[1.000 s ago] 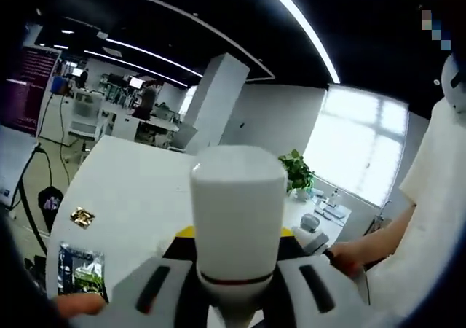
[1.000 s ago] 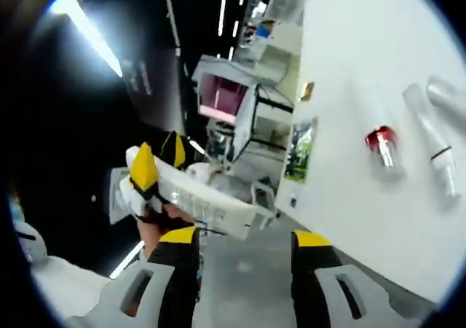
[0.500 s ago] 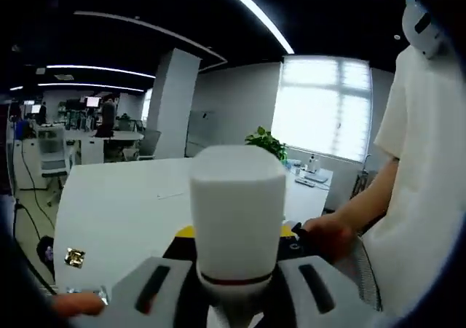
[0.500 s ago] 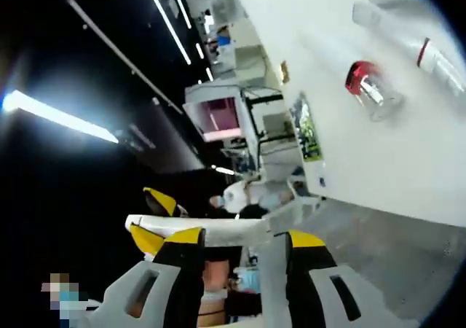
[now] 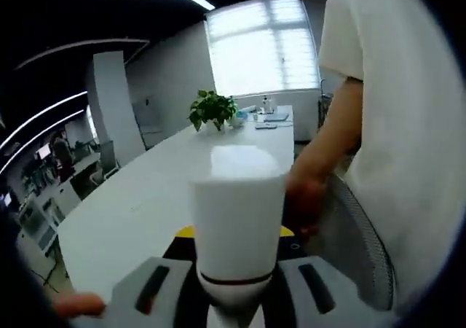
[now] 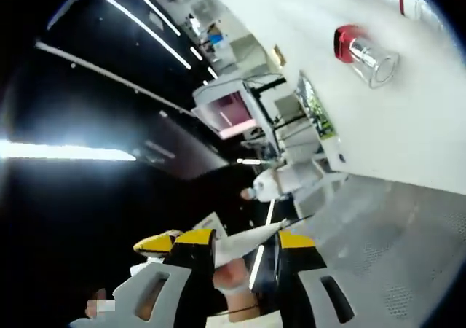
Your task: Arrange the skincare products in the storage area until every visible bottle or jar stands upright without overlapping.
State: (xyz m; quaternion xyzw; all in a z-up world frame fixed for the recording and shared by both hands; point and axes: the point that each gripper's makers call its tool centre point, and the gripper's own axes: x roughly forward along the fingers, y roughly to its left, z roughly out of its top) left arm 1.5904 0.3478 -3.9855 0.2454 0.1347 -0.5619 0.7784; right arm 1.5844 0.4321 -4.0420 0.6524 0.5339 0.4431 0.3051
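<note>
left gripper (image 5: 237,299) clamped on white bottle (image 5: 237,233), axis along jaws. right gripper (image 6: 237,251) parted, unclear if holding anything. red-capped bottle (image 6: 364,49) lying at 1 o'clock on white table (image 6: 378,131).

Left gripper view: daylight from window (image 5: 263,45) upper centre, blown out; white tube (image 5: 237,229) close, soft-focused. Right gripper view: dark left half, ceiling strip (image 6: 58,151) flaring at left; table (image 6: 408,124) overexposed upper right. Fisheye bending at edges, motion blur throughout.
</note>
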